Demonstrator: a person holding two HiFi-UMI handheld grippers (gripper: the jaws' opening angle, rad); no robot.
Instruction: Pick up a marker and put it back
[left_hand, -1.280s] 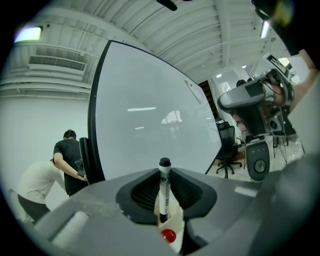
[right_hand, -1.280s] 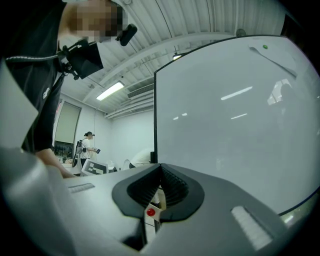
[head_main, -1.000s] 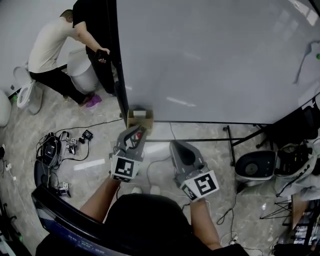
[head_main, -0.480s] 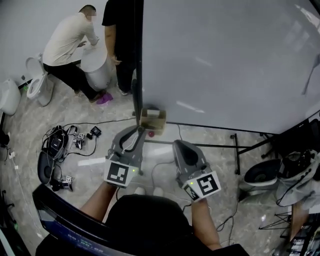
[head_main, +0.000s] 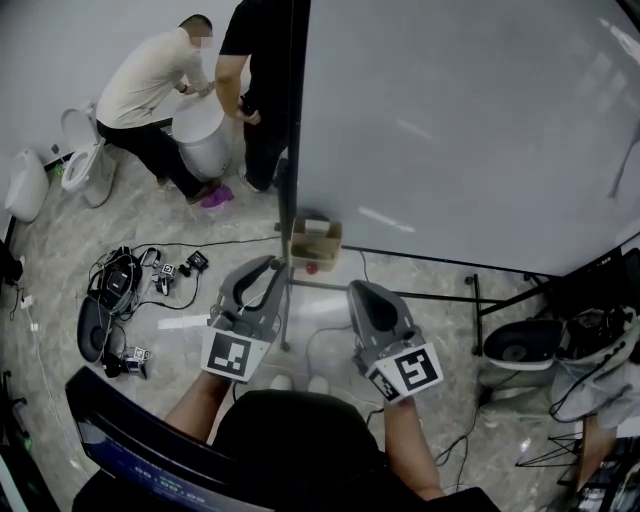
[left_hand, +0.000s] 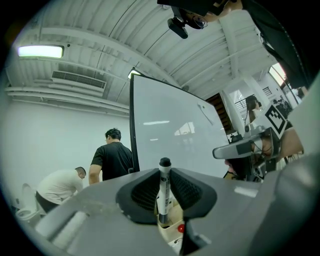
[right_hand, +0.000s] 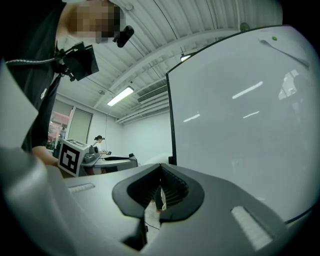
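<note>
The left grey plastic two-jaw gripper (head_main: 268, 268) is held out level in front of the body on the bare left forearm (head_main: 196, 408), its square-patterned cube (head_main: 232, 355) toward the chest. Its ribbed black pads (left_hand: 145, 191) clamp a white marker with a black cap (left_hand: 163, 186) upright between them. The right grey plastic two-jaw gripper (head_main: 360, 292) sits just beside it, also level, on the bare right forearm (head_main: 404, 440), its ribbed pads (right_hand: 173, 190) closed together at the tips with nothing between them

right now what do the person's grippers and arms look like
The left gripper and right gripper are grey tapered shells with black ribbed pads; each carries a white cube with black square markers. The person wears a black short-sleeved top.
</note>
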